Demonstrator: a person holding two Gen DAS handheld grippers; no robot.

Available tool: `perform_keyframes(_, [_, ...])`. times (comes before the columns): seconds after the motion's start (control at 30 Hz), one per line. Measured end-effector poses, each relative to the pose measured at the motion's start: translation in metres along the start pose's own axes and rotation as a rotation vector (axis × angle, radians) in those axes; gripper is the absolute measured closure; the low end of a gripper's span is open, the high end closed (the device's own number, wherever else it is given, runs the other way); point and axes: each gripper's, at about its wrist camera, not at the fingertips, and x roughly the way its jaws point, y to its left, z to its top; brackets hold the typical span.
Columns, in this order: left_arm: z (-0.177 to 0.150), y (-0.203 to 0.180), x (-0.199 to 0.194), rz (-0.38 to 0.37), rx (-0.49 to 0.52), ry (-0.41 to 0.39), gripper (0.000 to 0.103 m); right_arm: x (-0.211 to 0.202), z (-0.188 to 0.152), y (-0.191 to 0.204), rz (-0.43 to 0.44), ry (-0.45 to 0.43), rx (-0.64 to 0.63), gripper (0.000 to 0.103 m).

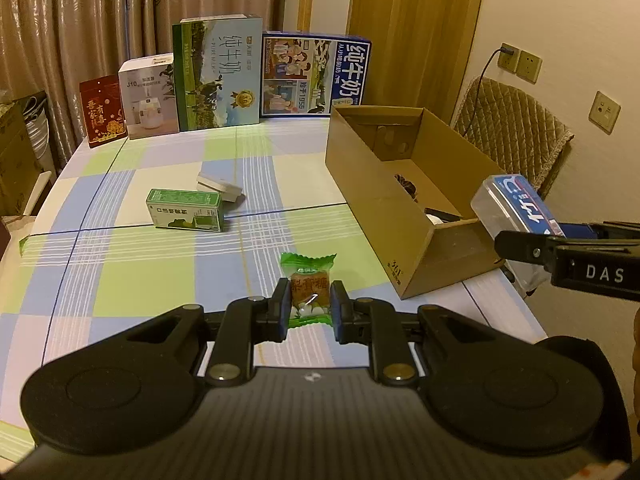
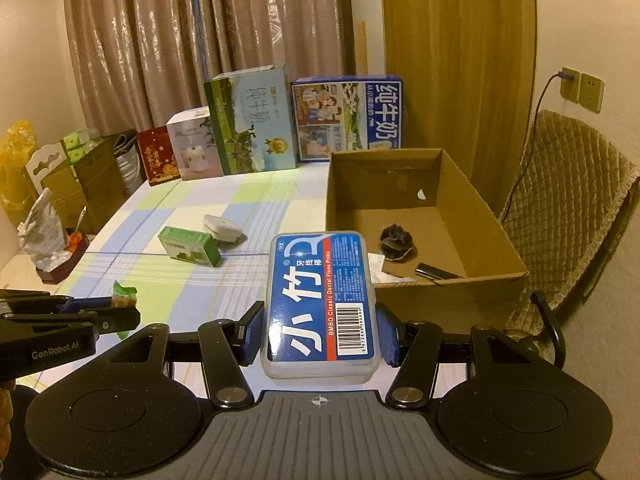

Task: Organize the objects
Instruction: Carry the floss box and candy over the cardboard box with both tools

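While the left hand-held gripper [image 1: 310, 306] pinches a small green-wrapped candy [image 1: 309, 286] tightly between its blue pads, the right hand-held gripper [image 2: 320, 338] clamps a clear plastic dental floss pick case with a blue label [image 2: 320, 296] from both long sides. Both items hang above the desk [image 1: 160, 280], which wears a checked cloth of blue, green and white squares. An open brown cardboard box [image 2: 472, 292] stands on the right part of the desk, just ahead of the floss case; inside it lie a dark fuzzy lump [image 2: 396, 242], a slim black object [image 2: 434, 272] and a scrap of white paper [image 2: 378, 266]. Near the middle of the desk a small green carton [image 1: 186, 210] lies on its side, touching a flat white case [image 1: 220, 186] behind it. Along the far edge, four upright boxes stand in a row: red [image 1: 102, 110], white [image 1: 148, 96], a tall green milk carton [image 1: 218, 74] and a blue milk carton [image 1: 316, 76]. A quilted chair back [image 2: 568, 184] stands by the wall.
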Motion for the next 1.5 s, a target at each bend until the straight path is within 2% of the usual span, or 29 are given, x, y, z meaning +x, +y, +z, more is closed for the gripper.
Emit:
perform_keyframes(0.33, [0.003, -0.009, 0.002, -0.015, 0.007, -0.002, 0.087, -0.008, -0.004, -0.020, -0.043, 0.004, 0.011, 0.050])
perform_keyframes(0.8, [0.009, -0.052, 0.012, -0.088, 0.064, 0.010, 0.087, -0.021, -0.006, -0.053, -0.104, -0.002, 0.054, 0.050])
perform_keyframes(1.5, [0.021, -0.097, 0.028, -0.142, 0.137, 0.021, 0.087, -0.023, -0.009, -0.087, -0.135, 0.006, 0.105, 0.050])
